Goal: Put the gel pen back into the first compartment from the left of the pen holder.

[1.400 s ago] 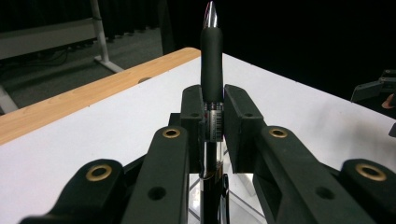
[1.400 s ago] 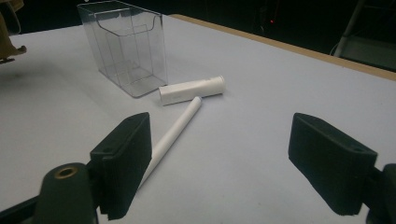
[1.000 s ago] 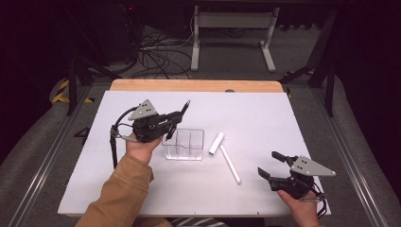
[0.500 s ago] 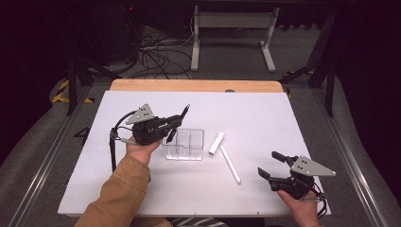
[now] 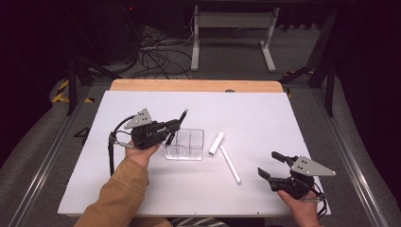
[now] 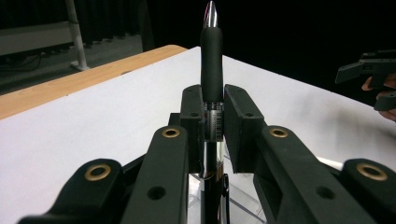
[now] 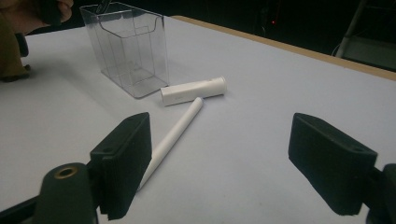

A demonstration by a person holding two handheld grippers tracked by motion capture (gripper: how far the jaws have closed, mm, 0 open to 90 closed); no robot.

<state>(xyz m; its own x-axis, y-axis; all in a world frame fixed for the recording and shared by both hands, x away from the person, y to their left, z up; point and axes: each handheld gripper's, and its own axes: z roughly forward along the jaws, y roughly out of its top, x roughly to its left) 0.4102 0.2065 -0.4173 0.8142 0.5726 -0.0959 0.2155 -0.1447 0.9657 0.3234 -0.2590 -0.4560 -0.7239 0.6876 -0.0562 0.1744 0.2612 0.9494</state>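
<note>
At the centre-left of the high view, the left gripper (image 5: 176, 124) hangs above the left edge of a clear plastic organizer (image 5: 185, 144), its jaws pinching a black pen (image 5: 180, 117). The pen slants up and to the right of the frame, its tip past the jaw ends. In the left gripper view the pen (image 6: 211, 60) stands straight up the middle of the frame — black grip sleeve above the pads, silver tip at the top edge, a labelled clear barrel clamped between the two pads. The left gripper (image 6: 212, 121) is pressed tight on that barrel.

The organizer sits on the white table (image 5: 265, 113), its inner walls dividing it into compartments. Just right of it lies a short white tube (image 5: 216, 143), and below that a longer white stick (image 5: 230, 164), both flat on the table and angled differently; in the right gripper view their near ends almost meet, though I cannot tell if they touch.

At the lower right of the high view the right gripper (image 5: 271, 165) is held low near the table edge, jaws spread wide — nothing between them. In its own view the right gripper (image 7: 219, 158) faces the stick (image 7: 170, 139), the tube (image 7: 193, 91) and the organizer (image 7: 126, 46) beyond.
</note>
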